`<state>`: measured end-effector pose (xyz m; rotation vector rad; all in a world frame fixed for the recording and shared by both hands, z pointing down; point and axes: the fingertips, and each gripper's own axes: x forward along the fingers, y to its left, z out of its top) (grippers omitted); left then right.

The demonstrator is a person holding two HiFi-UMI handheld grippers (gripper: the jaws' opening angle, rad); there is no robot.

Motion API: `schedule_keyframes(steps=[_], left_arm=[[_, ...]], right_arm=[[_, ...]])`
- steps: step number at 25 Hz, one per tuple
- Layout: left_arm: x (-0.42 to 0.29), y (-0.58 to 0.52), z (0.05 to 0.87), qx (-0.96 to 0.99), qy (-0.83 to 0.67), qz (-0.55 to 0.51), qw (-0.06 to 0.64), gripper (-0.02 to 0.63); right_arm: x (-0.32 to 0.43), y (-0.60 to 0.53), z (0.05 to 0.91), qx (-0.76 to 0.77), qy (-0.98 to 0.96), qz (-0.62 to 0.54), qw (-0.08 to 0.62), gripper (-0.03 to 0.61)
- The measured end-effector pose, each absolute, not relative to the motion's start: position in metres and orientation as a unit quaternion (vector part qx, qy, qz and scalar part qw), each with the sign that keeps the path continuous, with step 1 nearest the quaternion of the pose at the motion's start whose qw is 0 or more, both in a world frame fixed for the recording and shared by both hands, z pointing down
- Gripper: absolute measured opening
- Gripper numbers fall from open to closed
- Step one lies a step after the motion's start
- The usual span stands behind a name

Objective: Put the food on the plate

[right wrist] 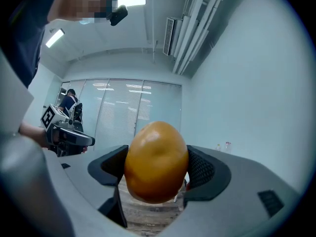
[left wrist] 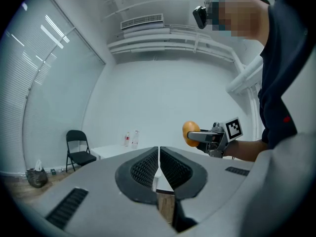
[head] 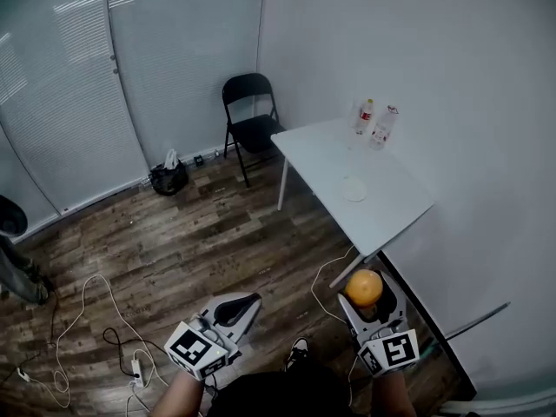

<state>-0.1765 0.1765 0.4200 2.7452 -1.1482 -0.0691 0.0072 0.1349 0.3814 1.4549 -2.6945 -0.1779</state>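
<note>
As you stand well back, right hand-held gripper (head: pixel 365 297): clamped on the round orange food (right wrist: pixel 157 161), one jaw each side; squeeze evenly while you carry it over.
Left hand-held gripper (left wrist: pixel 158 165): jaws together on nothing; hold it clear.
Table (head: pixel 393 208): ahead; step up to its near end.
Plate (head: pixel 354 188): bare, mid-table; lower the food onto its centre, then release.
Bottles (head: pixel 383 127): two at the far end, apart from the plate; contents too small to tell.
</note>
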Motion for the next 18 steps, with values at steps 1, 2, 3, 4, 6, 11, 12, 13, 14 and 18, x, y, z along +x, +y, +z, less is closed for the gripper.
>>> schedule_keyframes(steps=[1,2,3,4,6,11,12,13,14,18], left_arm=[[-0.171,0.165,0.419,0.918,-0.387,-0.022,0.084,0.031],[-0.164,0.155,0.418,0.918,-0.388,-0.021,0.083,0.031],[-0.157,0.145,0.417,0.918,-0.388,-0.019,0.081,0.031],[-0.150,0.134,0.416,0.918,-0.388,-0.017,0.078,0.031],[-0.132,0.111,0.413,0.919,-0.388,-0.008,0.075,0.031],[-0.081,0.059,0.408,0.919,-0.386,0.008,0.073,0.031],[-0.072,0.050,0.408,0.918,-0.389,0.011,0.074,0.031],[-0.063,0.041,0.408,0.917,-0.391,0.014,0.074,0.031],[-0.054,0.032,0.407,0.917,-0.391,0.013,0.075,0.031],[-0.009,0.008,0.400,0.920,-0.385,0.016,0.075,0.031]], right_arm=[[0.014,0.124,0.382,0.475,-0.878,-0.052,0.035,0.376],[0.022,0.114,0.382,0.475,-0.878,-0.049,0.033,0.376],[0.030,0.104,0.381,0.476,-0.878,-0.047,0.030,0.376],[0.039,0.093,0.380,0.476,-0.878,-0.046,0.027,0.376],[0.058,0.068,0.378,0.477,-0.878,-0.041,0.019,0.376],[0.112,0.018,0.380,0.480,-0.877,-0.030,0.003,0.376],[0.121,0.010,0.382,0.480,-0.877,-0.031,0.005,0.376],[0.131,0.002,0.382,0.482,-0.876,-0.037,0.010,0.376],[0.140,-0.005,0.383,0.485,-0.873,-0.048,0.018,0.376],[0.180,-0.032,0.388,0.494,-0.866,-0.061,0.033,0.376]])
